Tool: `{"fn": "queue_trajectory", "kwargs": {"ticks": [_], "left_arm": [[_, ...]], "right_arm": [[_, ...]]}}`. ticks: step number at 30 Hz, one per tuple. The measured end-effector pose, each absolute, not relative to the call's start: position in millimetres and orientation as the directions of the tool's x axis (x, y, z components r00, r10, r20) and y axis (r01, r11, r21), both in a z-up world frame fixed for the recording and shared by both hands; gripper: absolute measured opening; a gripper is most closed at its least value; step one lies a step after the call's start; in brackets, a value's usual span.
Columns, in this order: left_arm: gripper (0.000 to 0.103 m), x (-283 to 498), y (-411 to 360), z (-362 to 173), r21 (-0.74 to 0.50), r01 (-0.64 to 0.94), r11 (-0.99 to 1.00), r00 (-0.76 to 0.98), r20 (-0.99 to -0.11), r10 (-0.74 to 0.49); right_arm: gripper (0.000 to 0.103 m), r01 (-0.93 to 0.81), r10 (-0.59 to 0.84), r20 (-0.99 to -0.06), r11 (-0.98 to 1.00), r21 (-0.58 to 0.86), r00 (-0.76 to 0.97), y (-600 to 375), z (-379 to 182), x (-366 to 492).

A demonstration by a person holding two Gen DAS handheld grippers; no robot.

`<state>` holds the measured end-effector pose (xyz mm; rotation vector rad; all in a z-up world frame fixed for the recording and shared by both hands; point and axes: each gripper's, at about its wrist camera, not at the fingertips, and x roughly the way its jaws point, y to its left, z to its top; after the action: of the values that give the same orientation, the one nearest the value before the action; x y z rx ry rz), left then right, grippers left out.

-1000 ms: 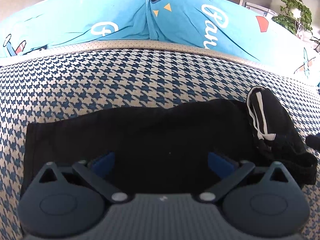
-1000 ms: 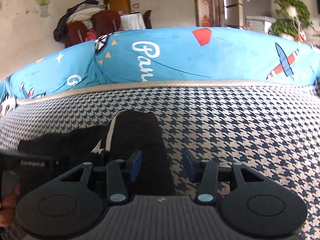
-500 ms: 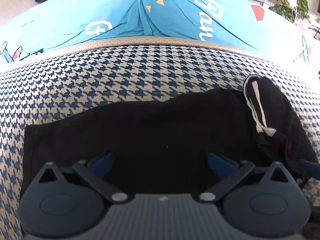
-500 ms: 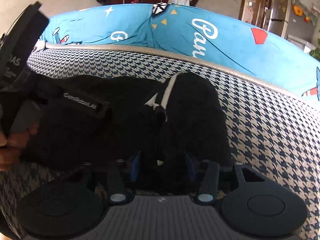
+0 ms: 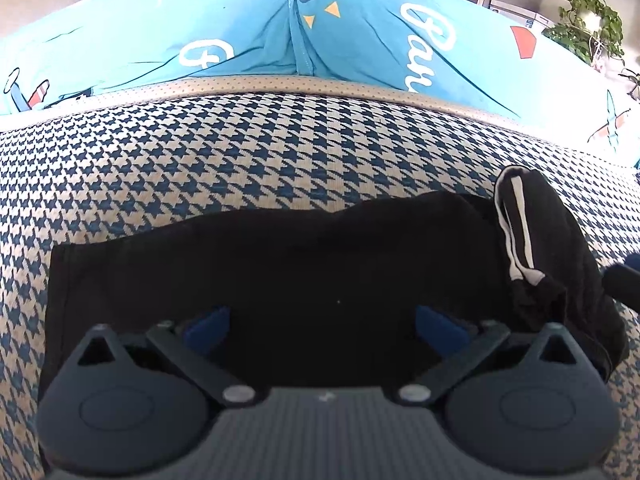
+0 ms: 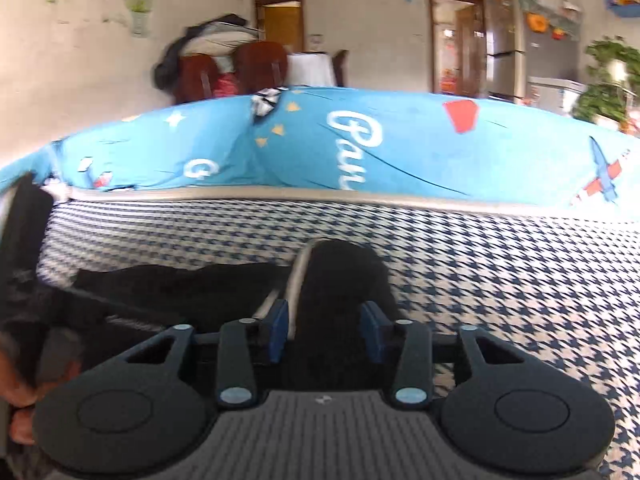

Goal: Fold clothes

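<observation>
One black garment (image 5: 300,280) lies spread across the near part of a houndstooth cover (image 5: 280,152), its right end bunched into a hump with two white stripes (image 5: 516,228). In the right wrist view the same garment (image 6: 192,284) runs left from that hump (image 6: 344,276).

Two grippers are at work. The left gripper (image 5: 322,322) hangs over the middle of the garment with its two blue pads (image 5: 208,322) wide apart and nothing pinched between them. The right gripper (image 6: 326,330) points at the hump; its jaws are closing, the black fabric sits between the two pads (image 6: 278,330), and I cannot tell whether they press on it yet. In the left wrist view its dark tip (image 5: 622,280) shows at the right edge, beside the bunched end. One hand (image 6: 24,396) holding the left gripper shows at the left edge of the right wrist view.

The cover is blue and cream. Behind it a beige strip (image 5: 320,84) borders one bright blue sheet (image 6: 360,148) printed with white lettering, stars, triangles and planes.

Beyond stand two brown chairs (image 6: 260,64) with clothes piled on one, two open doorways (image 6: 280,20), a fridge (image 6: 504,52) and one leafy plant (image 6: 608,76). The wall carries small stickers.
</observation>
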<state>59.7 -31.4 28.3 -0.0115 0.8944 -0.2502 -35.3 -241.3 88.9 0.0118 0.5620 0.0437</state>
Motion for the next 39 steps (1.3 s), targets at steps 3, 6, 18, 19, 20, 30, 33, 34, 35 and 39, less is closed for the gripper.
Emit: {"fn": "queue_trajectory", "kwargs": {"ticks": [3,6,18,19,20,30,33,34,35,39], "left_arm": [[0.103,58.9,-31.4,28.5,-0.114,0.211,0.971,0.597,-0.771,-0.22],[0.103,58.4,-31.4,28.6,-0.115,0.209,0.971,0.595,-0.773,-0.219],[0.103,58.1,-34.7,25.8,-0.05,0.213,0.976,0.588,-0.791,-0.168],[0.103,57.7,-34.8,25.6,-0.043,0.214,0.976,0.588,-0.792,-0.164],[0.103,57.2,-34.3,26.0,-0.04,0.212,0.976,0.588,-0.793,-0.16],[0.103,48.9,-25.8,34.0,-0.017,0.177,0.984,0.591,-0.798,-0.12],[0.103,45.0,-23.2,36.0,-0.011,0.172,0.985,0.588,-0.801,-0.112],[0.103,43.9,-22.3,36.4,-0.008,0.17,0.985,0.587,-0.802,-0.108],[0.103,43.1,-21.4,36.8,-0.006,0.166,0.986,0.586,-0.804,-0.103],[0.103,41.4,-18.4,36.8,0.001,0.153,0.988,0.577,-0.812,-0.089]], "right_arm": [[0.039,-0.039,0.035,-0.559,0.999,0.005,0.829,-236.8,83.5,-27.8],[0.039,-0.056,0.029,-0.575,0.998,-0.029,0.817,-229.7,76.4,-22.6],[0.042,-0.07,0.046,-0.644,0.998,-0.011,0.764,-209.8,49.6,-0.2],[0.042,-0.067,0.045,-0.644,0.998,-0.009,0.763,-209.7,50.0,-0.1],[0.042,-0.063,0.045,-0.645,0.998,-0.004,0.763,-210.3,50.7,-0.1],[0.041,0.03,-0.004,-0.587,0.999,0.034,0.81,-216.8,69.0,-7.7],[0.041,0.069,-0.019,-0.588,0.996,0.064,0.809,-223.2,70.1,-3.4],[0.041,0.082,-0.02,-0.594,0.994,0.078,0.804,-225.5,69.7,-1.2],[0.041,0.095,-0.021,-0.6,0.991,0.093,0.8,-227.9,69.3,0.9],[0.041,0.119,-0.023,-0.607,0.986,0.119,0.794,-231.1,67.2,5.9]]}}
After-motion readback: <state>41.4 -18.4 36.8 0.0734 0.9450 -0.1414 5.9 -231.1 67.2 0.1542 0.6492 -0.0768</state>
